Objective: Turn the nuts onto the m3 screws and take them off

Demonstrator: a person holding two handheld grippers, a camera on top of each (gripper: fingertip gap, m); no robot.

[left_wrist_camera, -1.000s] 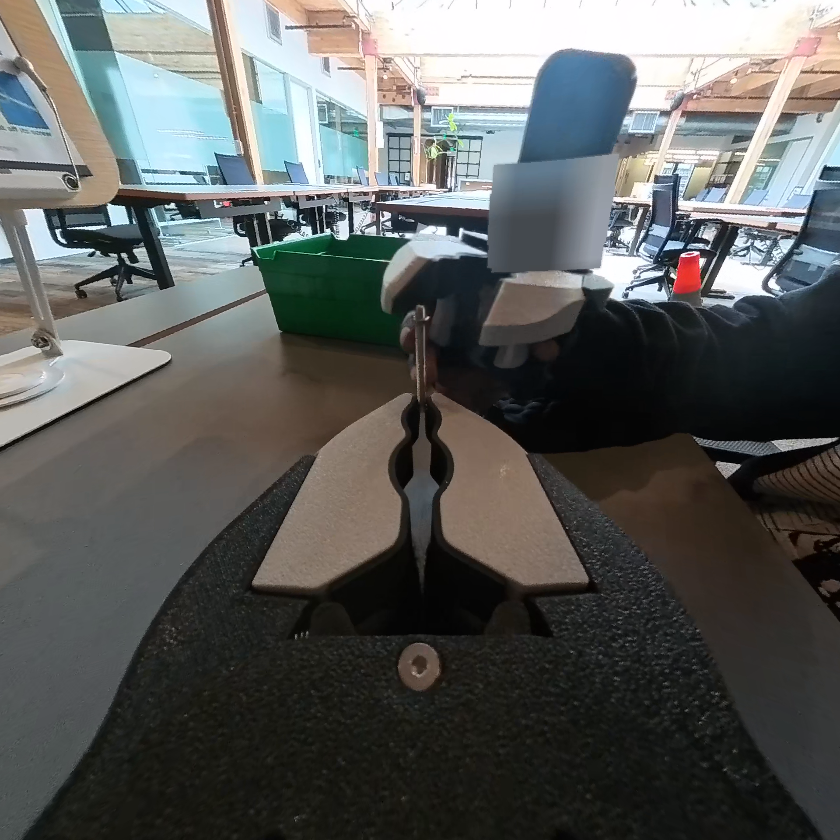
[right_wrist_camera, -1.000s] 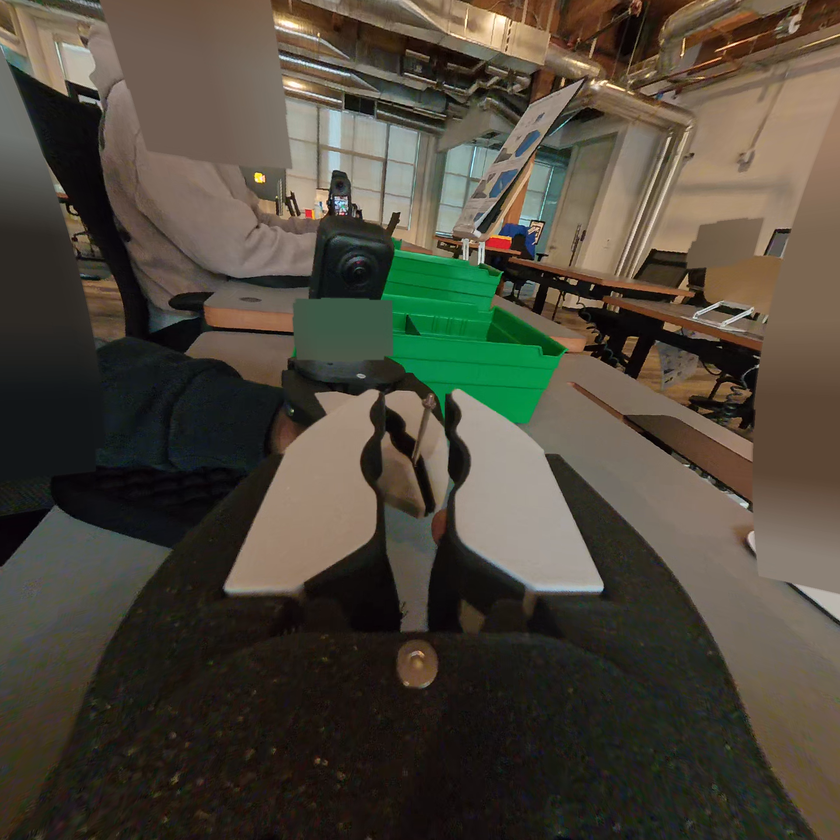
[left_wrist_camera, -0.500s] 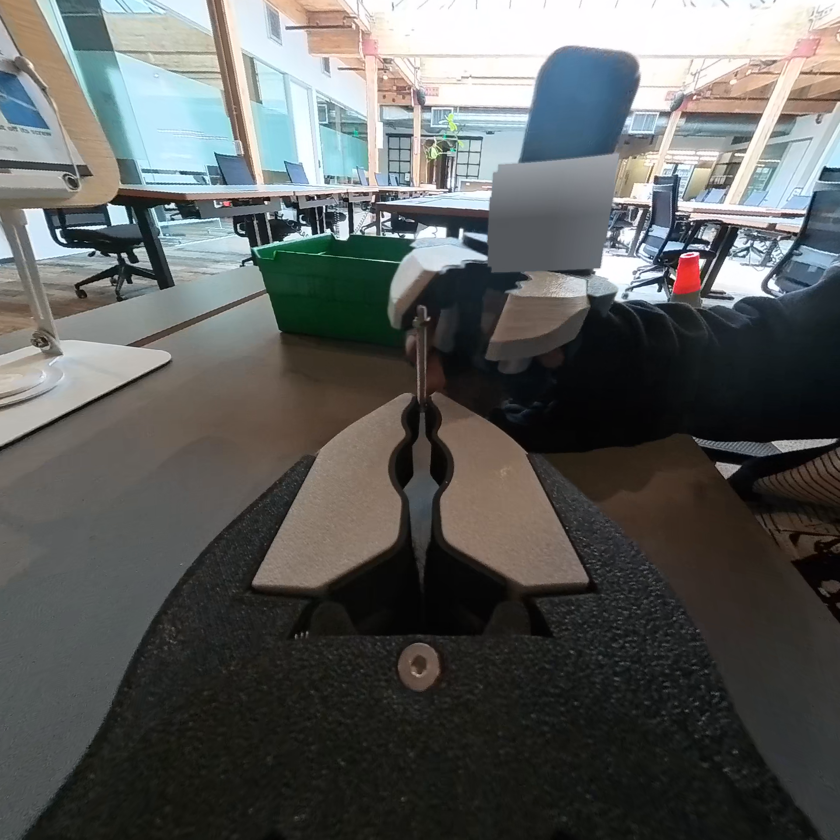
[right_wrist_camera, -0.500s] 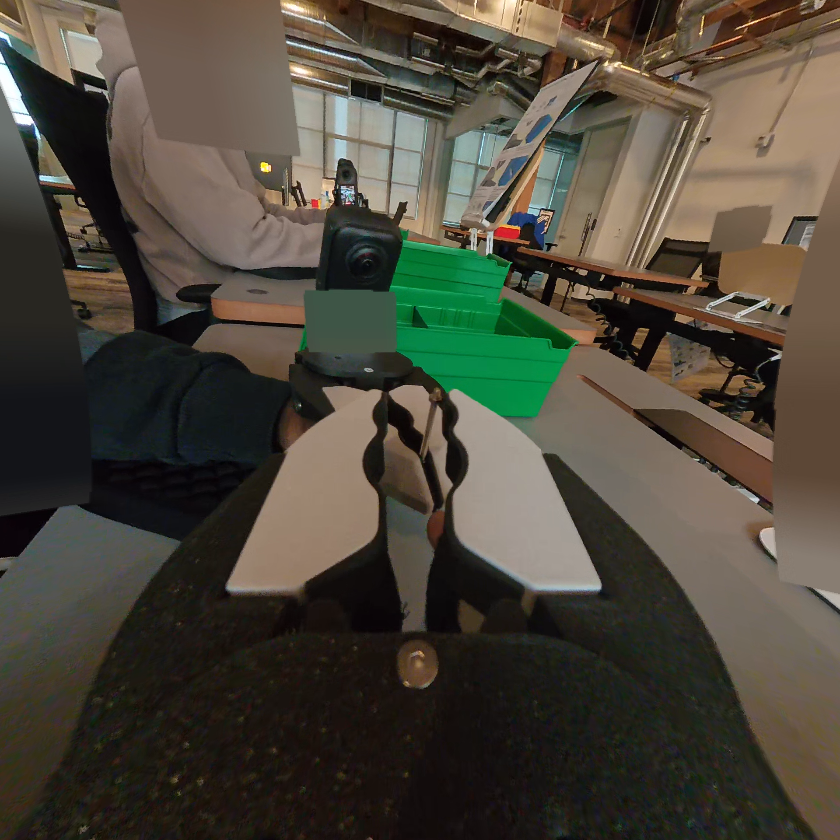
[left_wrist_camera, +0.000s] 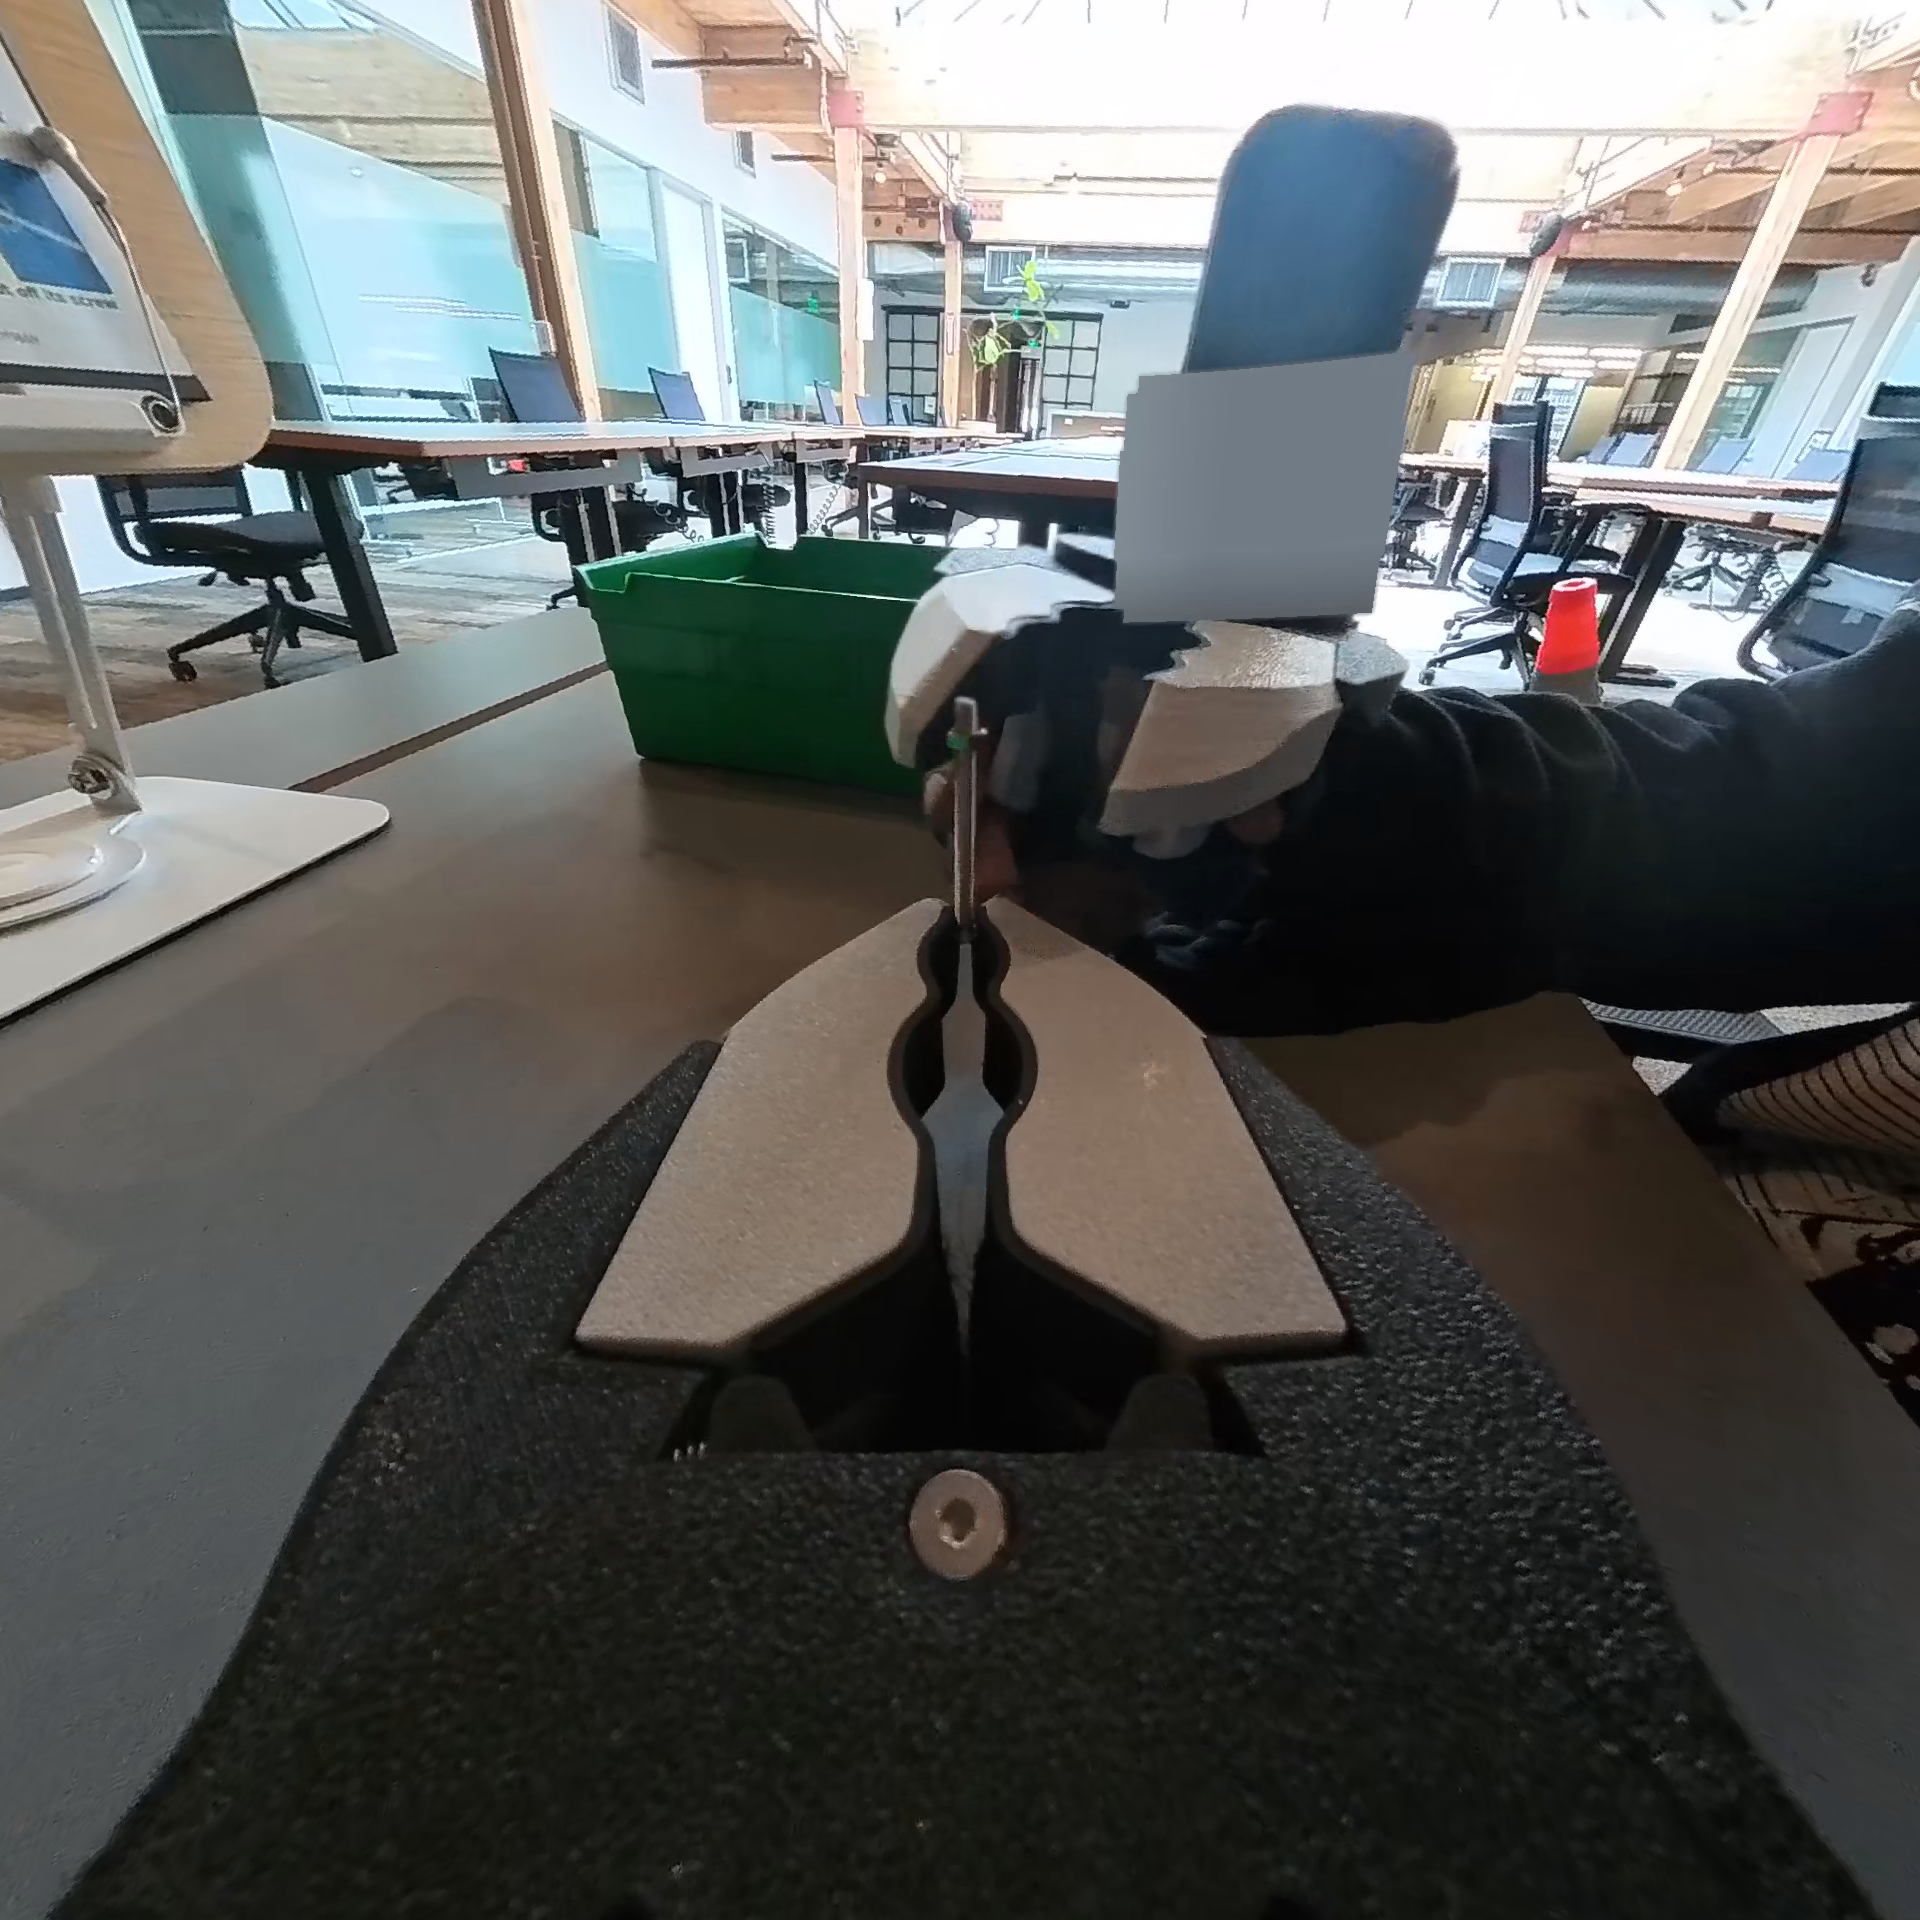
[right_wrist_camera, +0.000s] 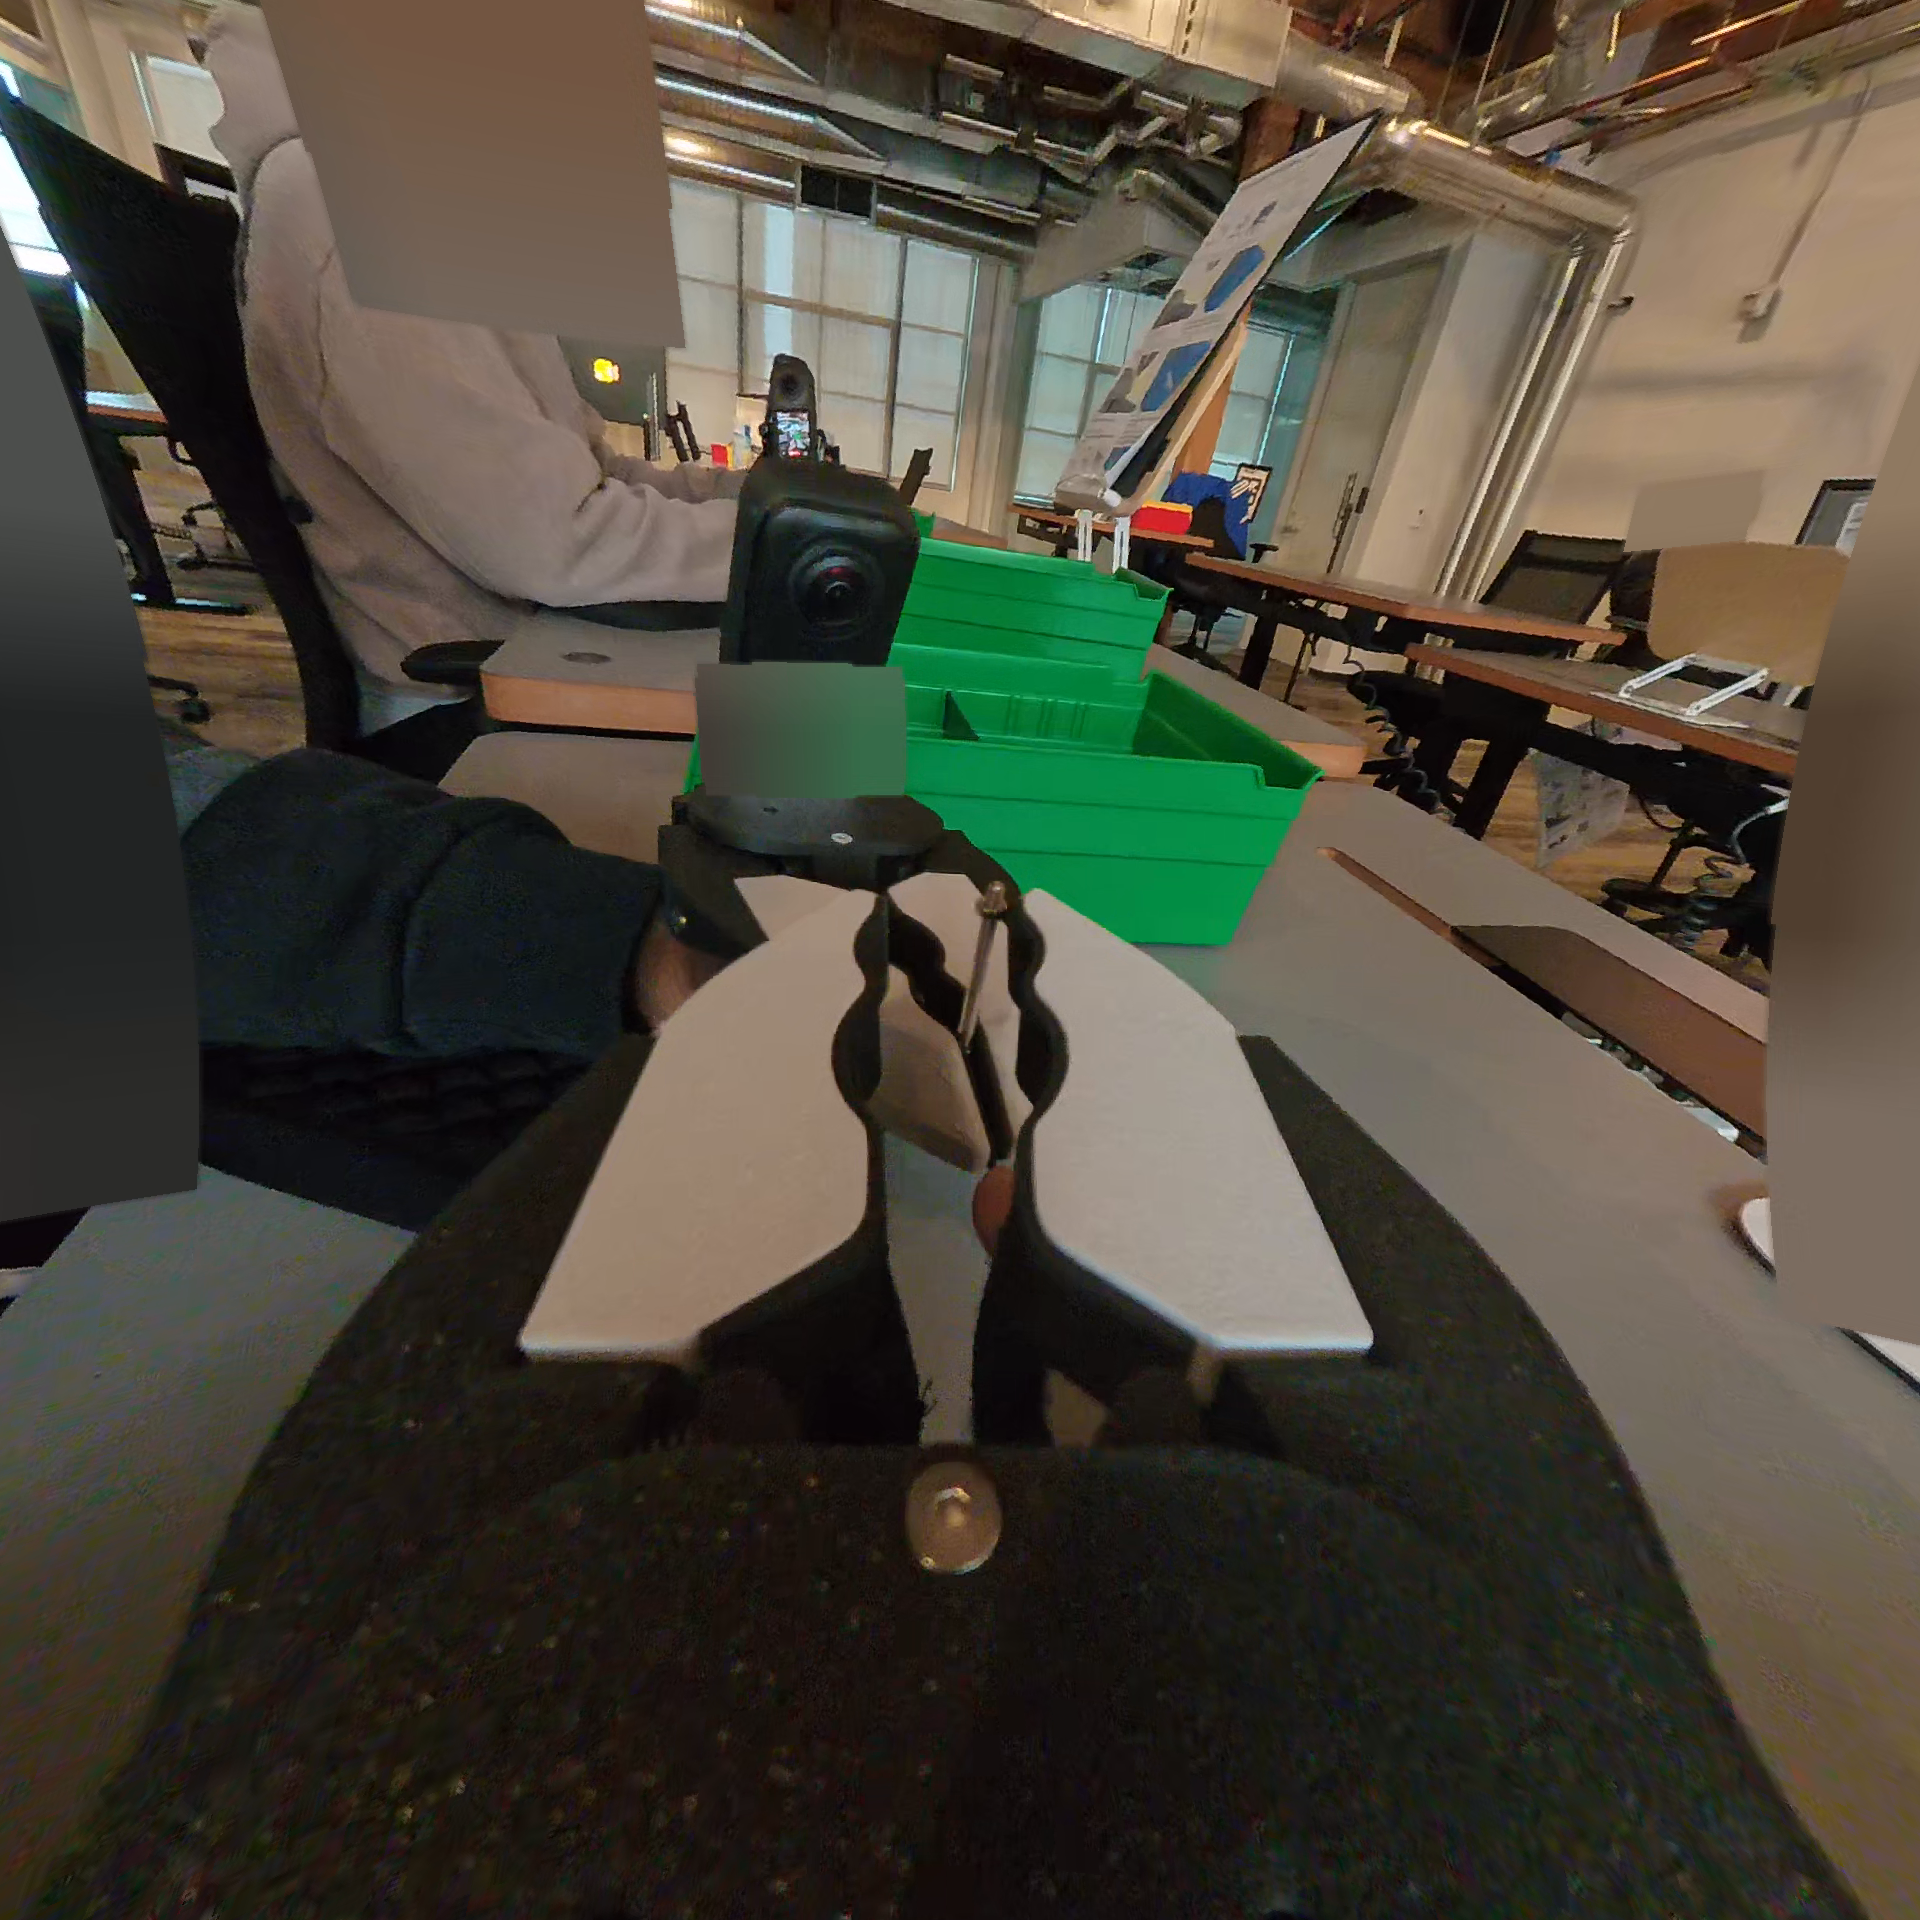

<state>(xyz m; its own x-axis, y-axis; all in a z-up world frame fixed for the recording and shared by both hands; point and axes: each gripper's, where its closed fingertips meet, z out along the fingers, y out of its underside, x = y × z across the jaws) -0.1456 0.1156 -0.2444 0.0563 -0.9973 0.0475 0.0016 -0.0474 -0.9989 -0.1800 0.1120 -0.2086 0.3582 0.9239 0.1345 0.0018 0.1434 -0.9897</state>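
Note:
My left gripper (left_wrist_camera: 966, 920) is shut on the lower end of a long thin screw (left_wrist_camera: 966, 831), which stands upright from its fingertips. A small nut (left_wrist_camera: 966, 740) sits near the screw's top. My right gripper (right_wrist_camera: 951, 914) is open, and the screw's top (right_wrist_camera: 994, 902) stands between its fingertips, close to the right finger (right_wrist_camera: 1132, 1091). No pad presses on it. In the left wrist view the right gripper (left_wrist_camera: 1039, 717) faces me just behind the screw, held by a hand in a dark sleeve (left_wrist_camera: 1558, 810). The left gripper's fingers (right_wrist_camera: 925, 1081) show through the gap in the right wrist view.
A green bin (left_wrist_camera: 758, 665) stands on the brown table (left_wrist_camera: 416, 987) behind the grippers; it also shows in the right wrist view (right_wrist_camera: 1091, 831), with a second bin (right_wrist_camera: 1029, 603) behind. A white stand base (left_wrist_camera: 156, 842) is at the left. A person in a grey hoodie (right_wrist_camera: 416, 468) sits beyond. The grippers' ends are close to 4 cm from one another.
The right gripper's jaws have narrowed a little around the top of the screw and the gripper has shifted slightly. The left gripper holds the screw still.

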